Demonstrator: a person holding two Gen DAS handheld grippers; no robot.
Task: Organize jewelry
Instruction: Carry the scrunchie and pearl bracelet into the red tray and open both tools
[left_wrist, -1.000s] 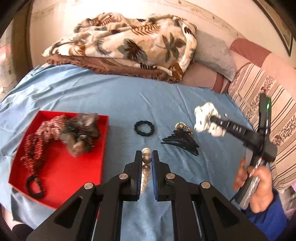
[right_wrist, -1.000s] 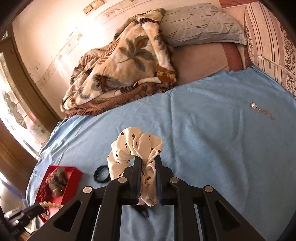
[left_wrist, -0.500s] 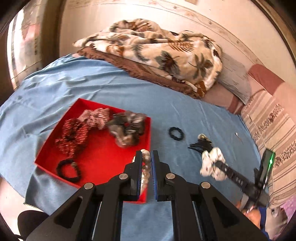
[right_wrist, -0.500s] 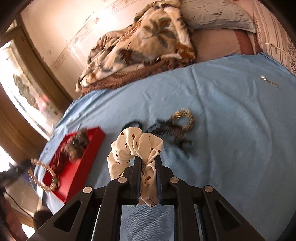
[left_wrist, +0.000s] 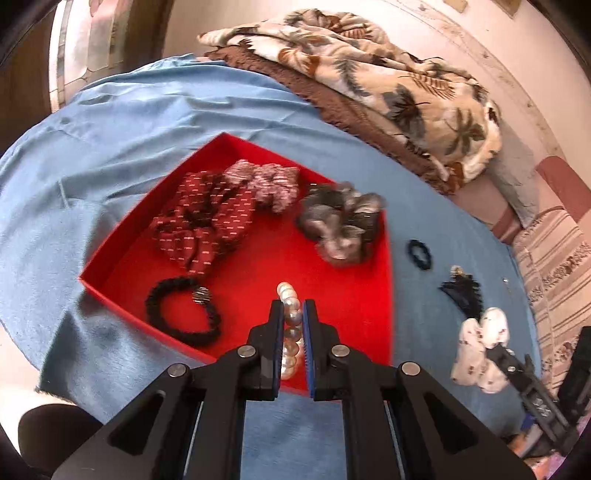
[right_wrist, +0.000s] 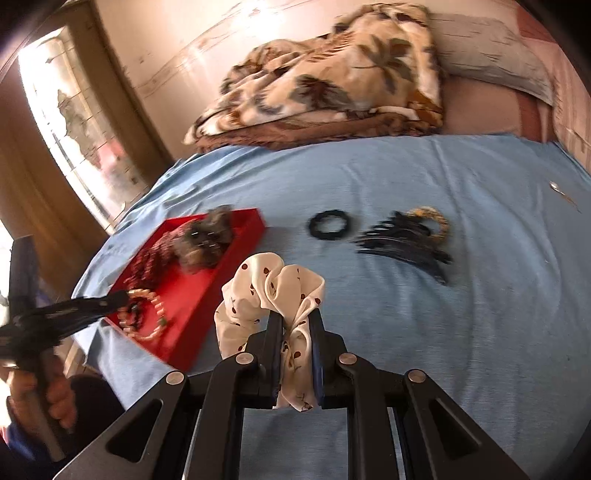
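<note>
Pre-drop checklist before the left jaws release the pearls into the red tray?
1. Left gripper shut on pearl bracelet: ok.
2. Bracelet over red tray, not the sheet: ok.
3. Bare tray floor beside the black hair tie: ok.
4. Right gripper shut on white scrunchie, outside the tray: ok.
5. Bracelet height above tray floor: cannot tell.

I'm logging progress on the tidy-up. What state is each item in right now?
Left gripper: shut on pearl bracelet, over red tray.
Right gripper: shut on white scrunchie.
Grey scrunchie: in tray.
Black hair tie: loose on blue sheet.
</note>
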